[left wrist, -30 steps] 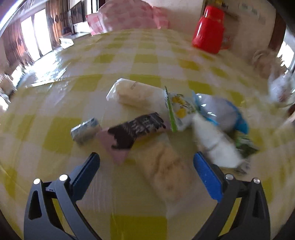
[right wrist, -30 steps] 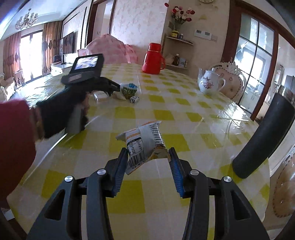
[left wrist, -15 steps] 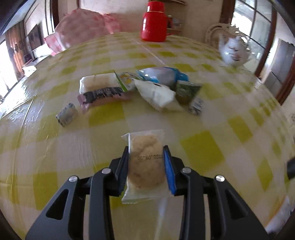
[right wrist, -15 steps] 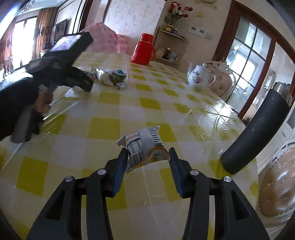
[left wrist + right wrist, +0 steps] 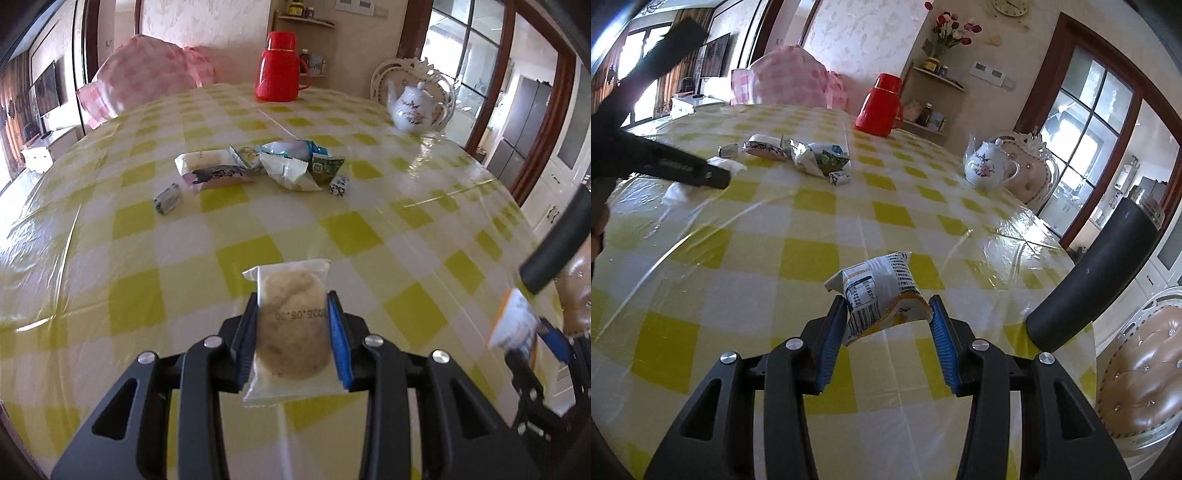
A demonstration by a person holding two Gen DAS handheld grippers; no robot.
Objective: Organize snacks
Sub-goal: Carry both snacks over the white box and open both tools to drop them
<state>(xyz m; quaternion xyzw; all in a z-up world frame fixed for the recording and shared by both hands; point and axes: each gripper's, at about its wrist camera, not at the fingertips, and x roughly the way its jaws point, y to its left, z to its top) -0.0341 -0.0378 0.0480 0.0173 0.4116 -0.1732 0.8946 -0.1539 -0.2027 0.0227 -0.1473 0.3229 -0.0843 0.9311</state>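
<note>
Left claw: closed on a clear-wrapped biscuit, held above the near part of the checked surface. Right claw: gripping a crumpled snack packet, also off the surface. Remaining snacks: a loose cluster farther back. You lower each packet flat before releasing; keep the two well apart, and squeeze the biscuit gently, since it likely crumbles.

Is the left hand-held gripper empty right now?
No, the left hand-held gripper is shut on a clear-wrapped cookie packet, pinched between its two blue pads above the checked tablecloth.
</note>
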